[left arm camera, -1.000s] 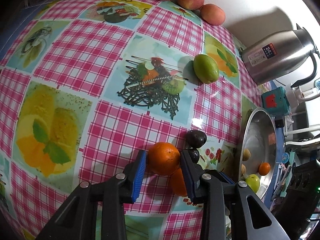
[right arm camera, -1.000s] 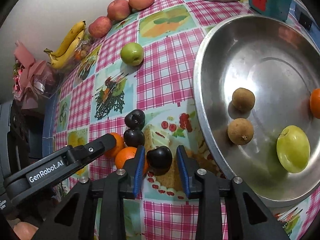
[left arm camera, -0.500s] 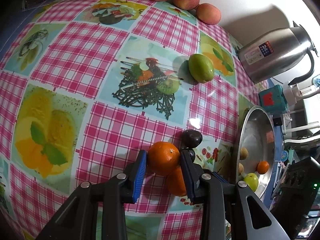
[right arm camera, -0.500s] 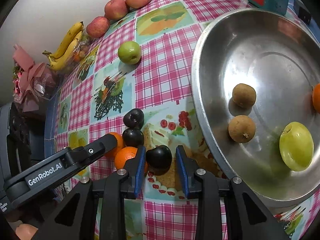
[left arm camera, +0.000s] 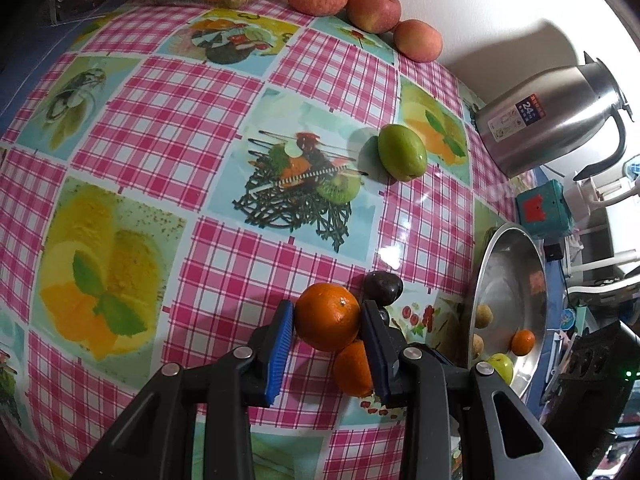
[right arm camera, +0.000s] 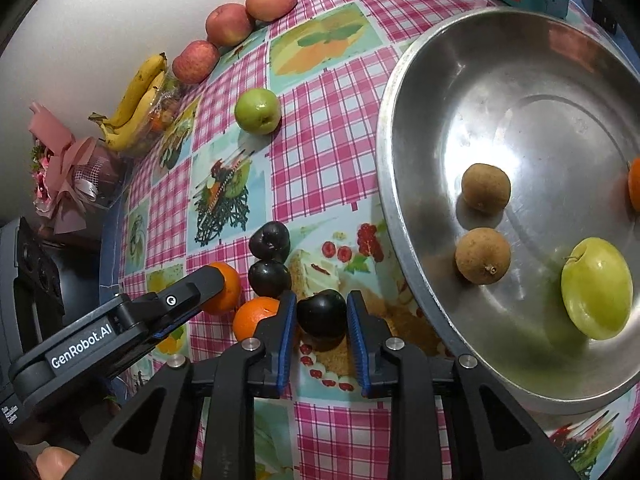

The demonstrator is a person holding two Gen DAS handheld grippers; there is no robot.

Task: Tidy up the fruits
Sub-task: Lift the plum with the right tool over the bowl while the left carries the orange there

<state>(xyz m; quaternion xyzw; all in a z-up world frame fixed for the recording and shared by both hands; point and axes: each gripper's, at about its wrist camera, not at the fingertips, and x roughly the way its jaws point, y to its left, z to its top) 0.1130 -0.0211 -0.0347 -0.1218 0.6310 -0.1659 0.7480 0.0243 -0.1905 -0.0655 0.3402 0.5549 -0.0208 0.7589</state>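
Checkered worktop [left arm camera: 224,264] crowded: left tool [left arm camera: 329,322] grips orange [left arm camera: 327,316], right tool [right arm camera: 322,314] grips dark plum [right arm camera: 322,315]; lifting may nudge neighbouring second orange [right arm camera: 254,317], rolling it.

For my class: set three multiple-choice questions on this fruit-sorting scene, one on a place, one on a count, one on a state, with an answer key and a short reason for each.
1. Where does the loose green apple lie?
A. on the tablecloth
B. in the bowl
C. on the bananas

2. How many brown round fruits are in the metal bowl?
A. one
B. two
C. four

3. What is between the right gripper's fingers?
A. an orange
B. nothing
C. a dark plum

Key: 1 A, it sits on the checked cloth, apart from the bowl. 2 B, two lie side by side. 3 C, the blue pads flank the plum; the left gripper has the orange.
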